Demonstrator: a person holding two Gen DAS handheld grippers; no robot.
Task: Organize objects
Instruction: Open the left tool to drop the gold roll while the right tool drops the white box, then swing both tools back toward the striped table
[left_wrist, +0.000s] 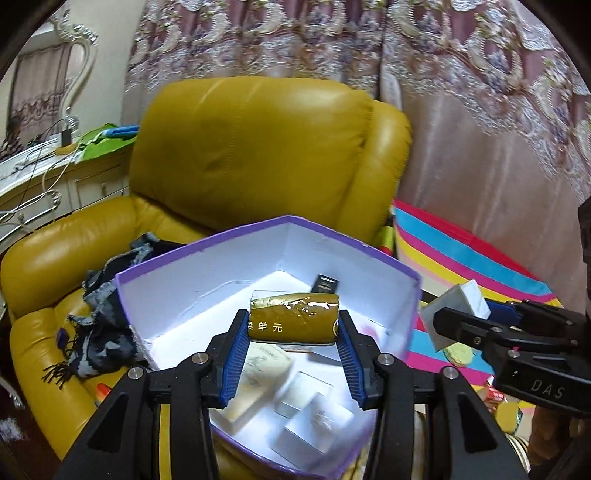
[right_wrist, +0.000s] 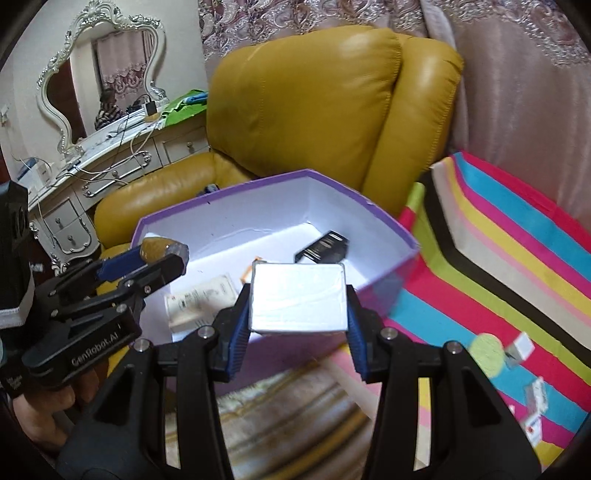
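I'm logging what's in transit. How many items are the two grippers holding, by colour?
Gold foil-wrapped packet, in left gripper: 1
White rectangular box, in right gripper: 1
Total: 2

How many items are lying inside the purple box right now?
4 visible in the white-lined purple cardboard box: a black packet at the far corner, and a cream carton plus two white boxes near the front. The held olive-gold packet may hide more.
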